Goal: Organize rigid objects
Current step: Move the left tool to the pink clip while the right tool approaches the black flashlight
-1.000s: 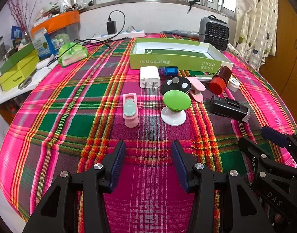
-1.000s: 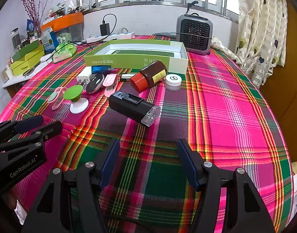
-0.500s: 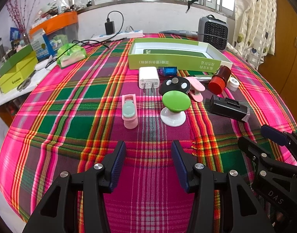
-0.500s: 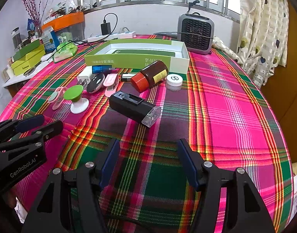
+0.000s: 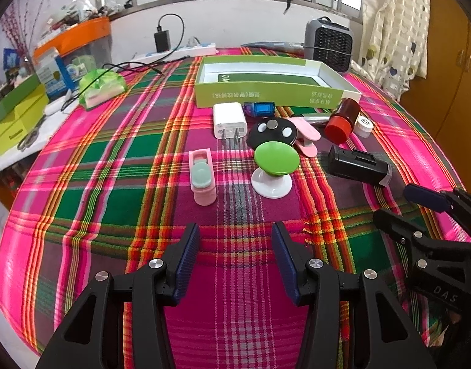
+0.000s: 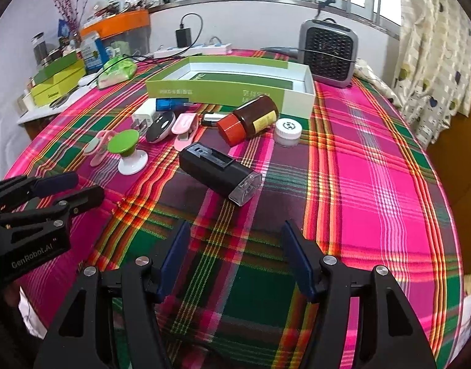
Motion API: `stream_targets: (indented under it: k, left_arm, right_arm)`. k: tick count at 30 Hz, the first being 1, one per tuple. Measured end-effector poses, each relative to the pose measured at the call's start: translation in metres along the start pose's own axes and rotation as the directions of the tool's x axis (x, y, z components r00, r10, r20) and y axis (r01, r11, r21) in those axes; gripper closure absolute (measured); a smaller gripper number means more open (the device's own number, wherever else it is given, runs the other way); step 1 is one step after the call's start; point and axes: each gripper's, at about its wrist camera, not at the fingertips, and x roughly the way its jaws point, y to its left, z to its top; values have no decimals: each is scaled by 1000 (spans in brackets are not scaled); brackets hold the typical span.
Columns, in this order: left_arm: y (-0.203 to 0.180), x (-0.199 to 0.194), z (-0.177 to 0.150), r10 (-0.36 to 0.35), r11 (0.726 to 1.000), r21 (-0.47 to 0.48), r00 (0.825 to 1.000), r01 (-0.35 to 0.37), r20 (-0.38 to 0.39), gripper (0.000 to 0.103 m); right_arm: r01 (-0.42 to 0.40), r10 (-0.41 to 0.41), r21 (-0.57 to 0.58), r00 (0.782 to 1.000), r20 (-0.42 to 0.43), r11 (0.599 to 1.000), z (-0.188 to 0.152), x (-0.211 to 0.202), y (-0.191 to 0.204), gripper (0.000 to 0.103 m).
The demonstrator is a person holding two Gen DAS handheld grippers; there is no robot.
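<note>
Both grippers hover over the near edge of the counter (image 5: 81, 160), which is covered in a bright plaid cloth. The left gripper (image 5: 235, 246) has its jaws spread wide with only cloth between the blue pads, holding nothing. The right gripper (image 6: 235, 246) is likewise wide apart and empty. The things to be sorted lie in a loose cluster toward the middle of the counter, just in front of an open green box (image 5: 266, 92) that sits near the far edge. Closest to the left gripper are a pink case (image 5: 202, 176) with a pale green disc, and beside it a green-topped stand (image 5: 273, 166) on a white base. Behind them lie a white charger (image 5: 229, 120), a small blue device (image 5: 260, 108), a black oval remote (image 5: 272, 132) and a pink clip (image 5: 306, 135). Toward the right edge are a brown bottle (image 6: 250, 120) with a red cap lying on its side, a small white jar (image 6: 287, 130) just beside it, and a black flashlight (image 6: 218, 172) lying nearest the right gripper. A grey heater (image 6: 327, 52) stands at the far edge.
</note>
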Motion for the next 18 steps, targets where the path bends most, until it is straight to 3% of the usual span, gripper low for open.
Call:
stream_targets:
  k: [15,18]
  left_arm:
    - [24,4,9,-64,997,-52,998,63,-16,56]
    - [26,6,12,-75,995,-65,997,73,-17,56]
  right_arm:
    - [-82,76,-109,995,-62,991,22,16,-3,41]
    - [-70,61,-149,996,-64,986,26,19,-1,41]
